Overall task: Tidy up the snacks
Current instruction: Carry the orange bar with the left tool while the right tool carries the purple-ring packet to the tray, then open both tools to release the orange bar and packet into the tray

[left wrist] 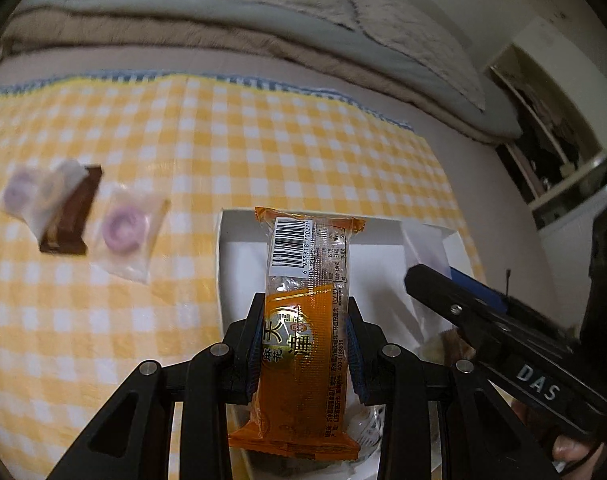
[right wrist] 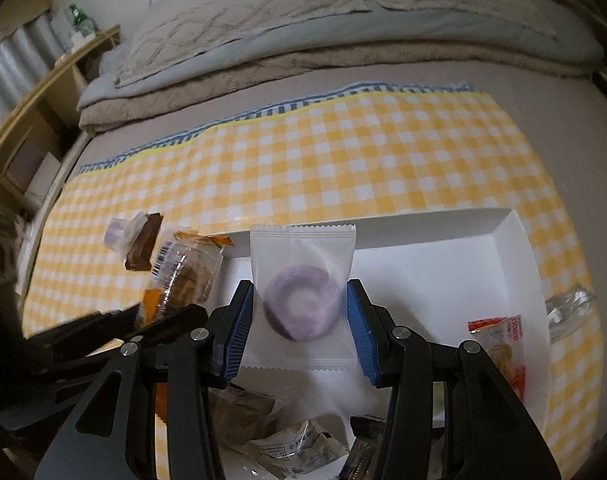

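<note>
Both jaws clamped, left gripper [left wrist: 303, 344] on orange packet [left wrist: 303, 320], right gripper [right wrist: 299, 324] on ring-biscuit sachet [right wrist: 301, 296], red packet [right wrist: 499, 344] only rightward.

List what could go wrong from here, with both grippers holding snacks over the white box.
1. The left gripper and right gripper are close together over the white box; they might collide.
2. The orange packet is pinched near its lower half, so it may tilt or slip.
3. The purple ring packet is held by thin wrapper and could slide out.

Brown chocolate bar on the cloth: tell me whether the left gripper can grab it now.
Probably not yet: the left gripper is shut on the orange snack packet, so its jaws are full. The brown chocolate bar lies uncovered otherwise.
</note>
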Demonstrator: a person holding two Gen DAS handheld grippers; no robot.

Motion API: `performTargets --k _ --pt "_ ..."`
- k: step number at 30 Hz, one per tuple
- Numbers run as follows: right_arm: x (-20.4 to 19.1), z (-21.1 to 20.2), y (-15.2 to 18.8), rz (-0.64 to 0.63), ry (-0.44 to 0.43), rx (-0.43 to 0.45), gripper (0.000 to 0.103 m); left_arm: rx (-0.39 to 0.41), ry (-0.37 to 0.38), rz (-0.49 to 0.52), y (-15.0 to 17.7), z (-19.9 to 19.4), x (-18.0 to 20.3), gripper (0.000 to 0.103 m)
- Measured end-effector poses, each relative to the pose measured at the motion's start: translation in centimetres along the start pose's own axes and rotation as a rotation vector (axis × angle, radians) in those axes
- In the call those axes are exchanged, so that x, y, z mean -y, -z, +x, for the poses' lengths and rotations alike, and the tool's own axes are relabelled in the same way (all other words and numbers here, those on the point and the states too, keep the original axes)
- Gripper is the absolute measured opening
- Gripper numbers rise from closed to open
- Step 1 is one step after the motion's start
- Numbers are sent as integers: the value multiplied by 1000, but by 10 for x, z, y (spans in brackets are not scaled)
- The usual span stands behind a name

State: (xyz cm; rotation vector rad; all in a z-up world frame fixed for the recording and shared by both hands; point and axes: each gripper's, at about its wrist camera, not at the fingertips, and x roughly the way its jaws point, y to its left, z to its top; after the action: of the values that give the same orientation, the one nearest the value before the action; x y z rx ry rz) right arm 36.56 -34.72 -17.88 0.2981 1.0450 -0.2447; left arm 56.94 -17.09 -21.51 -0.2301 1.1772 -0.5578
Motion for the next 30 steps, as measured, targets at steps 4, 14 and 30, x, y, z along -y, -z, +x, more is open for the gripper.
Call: performTargets --k 4,14,30 --pt "4 3 -2 12 4 0 47 -1 6 2 -2 13 -1 37" --pt "13 17 -2 45 11 -16 47 21 -89 138 4 28 6 52" --pt "15 20 4 61 68 -53 73 -5 -141 192 21 4 -4 55"
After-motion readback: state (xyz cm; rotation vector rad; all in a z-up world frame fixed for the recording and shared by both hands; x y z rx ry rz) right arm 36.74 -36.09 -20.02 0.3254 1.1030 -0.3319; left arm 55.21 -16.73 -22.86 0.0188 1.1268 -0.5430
